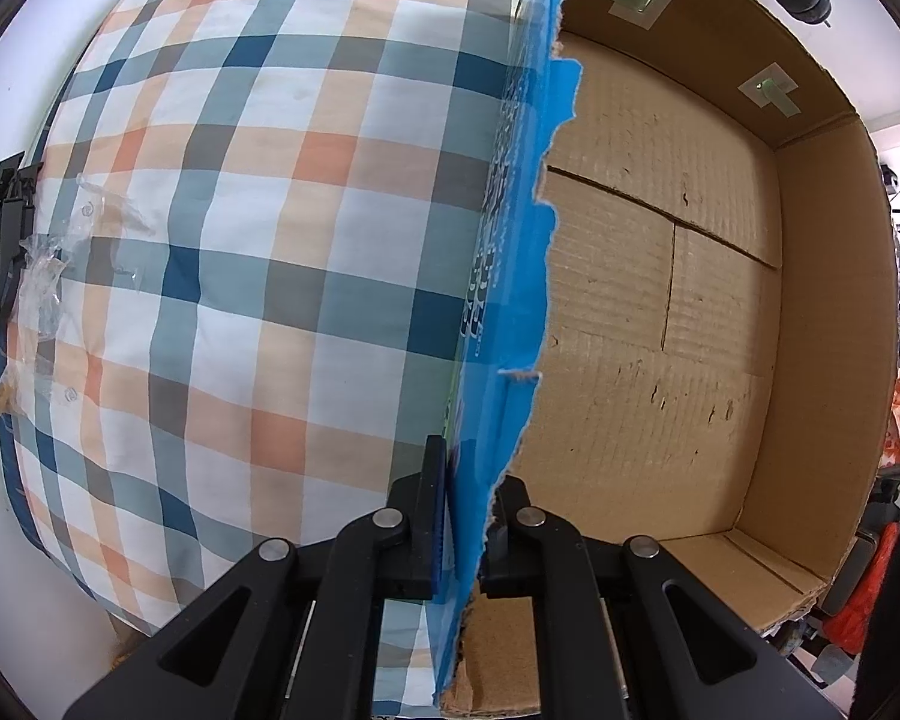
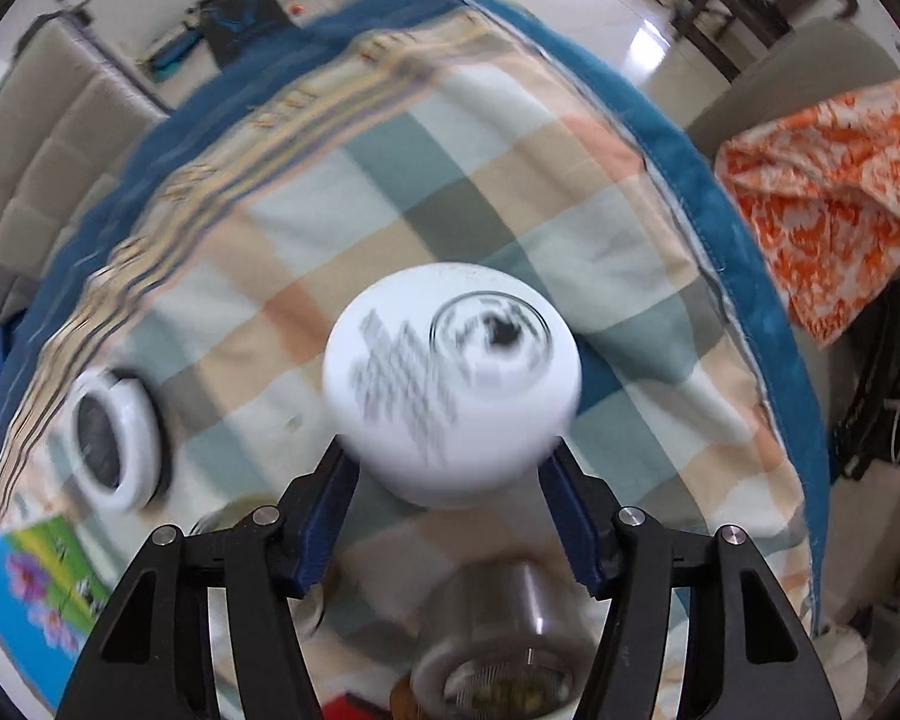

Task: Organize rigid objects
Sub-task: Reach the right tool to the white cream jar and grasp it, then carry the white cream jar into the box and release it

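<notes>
White jar [image 2: 450,384] sits between right gripper [image 2: 447,474] pads, apparently gripped.

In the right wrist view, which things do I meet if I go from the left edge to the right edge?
Blue picture card → white-rimmed round lid → white round jar between the right tongs → orange patterned cloth.

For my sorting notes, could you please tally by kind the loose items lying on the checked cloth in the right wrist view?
White round containers: 2, the large white jar between the fingers of the right tool and the white-rimmed container lying on its side.
Metal cylinders: 1, the steel canister.
Printed cards: 1, the colourful booklet.
Total: 4
</notes>
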The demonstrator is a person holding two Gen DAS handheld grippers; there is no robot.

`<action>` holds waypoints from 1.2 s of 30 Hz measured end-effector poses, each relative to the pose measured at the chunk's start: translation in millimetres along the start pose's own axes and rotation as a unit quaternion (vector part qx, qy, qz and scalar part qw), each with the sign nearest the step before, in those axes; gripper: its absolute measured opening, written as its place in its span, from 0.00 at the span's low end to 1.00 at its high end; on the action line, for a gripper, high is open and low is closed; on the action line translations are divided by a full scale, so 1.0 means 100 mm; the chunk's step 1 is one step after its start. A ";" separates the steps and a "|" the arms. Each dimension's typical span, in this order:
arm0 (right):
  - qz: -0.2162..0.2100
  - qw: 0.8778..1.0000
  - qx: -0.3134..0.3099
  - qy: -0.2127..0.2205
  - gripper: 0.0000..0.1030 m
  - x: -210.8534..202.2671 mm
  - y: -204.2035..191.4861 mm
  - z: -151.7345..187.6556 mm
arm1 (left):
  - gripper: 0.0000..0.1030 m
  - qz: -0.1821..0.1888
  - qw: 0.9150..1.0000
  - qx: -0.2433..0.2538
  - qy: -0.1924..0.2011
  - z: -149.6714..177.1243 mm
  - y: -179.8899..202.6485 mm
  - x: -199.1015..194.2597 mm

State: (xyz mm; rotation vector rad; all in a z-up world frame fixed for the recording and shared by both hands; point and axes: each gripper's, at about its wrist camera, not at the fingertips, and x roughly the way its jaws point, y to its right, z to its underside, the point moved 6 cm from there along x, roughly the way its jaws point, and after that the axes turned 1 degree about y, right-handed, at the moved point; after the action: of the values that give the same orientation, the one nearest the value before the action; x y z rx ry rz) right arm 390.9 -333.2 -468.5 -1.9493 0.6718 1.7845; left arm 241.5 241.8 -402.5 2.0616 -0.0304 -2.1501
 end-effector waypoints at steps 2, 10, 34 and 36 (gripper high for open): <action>-0.005 1.000 -0.021 0.013 0.03 -0.18 -0.06 0.09 | 0.05 0.000 1.000 -0.001 0.000 0.00 0.01 0.00; -0.044 0.996 -0.073 0.020 0.28 -0.67 -0.41 0.47 | 0.05 -0.007 1.000 0.010 0.005 0.04 0.12 -0.04; -0.031 0.997 -0.028 -0.062 0.68 0.39 -0.68 -0.14 | 0.05 -0.007 1.000 -0.007 0.013 0.06 0.02 -0.02; -0.026 0.997 -0.036 -0.057 0.68 0.36 -0.69 -0.10 | 0.05 -0.010 1.000 -0.005 0.014 0.06 0.03 -0.03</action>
State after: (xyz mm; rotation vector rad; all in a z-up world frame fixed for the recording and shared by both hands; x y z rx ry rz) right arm 442.4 -286.6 -505.2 -1.8772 0.5221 1.8957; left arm 235.5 239.1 -398.4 2.0949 0.0037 -2.1268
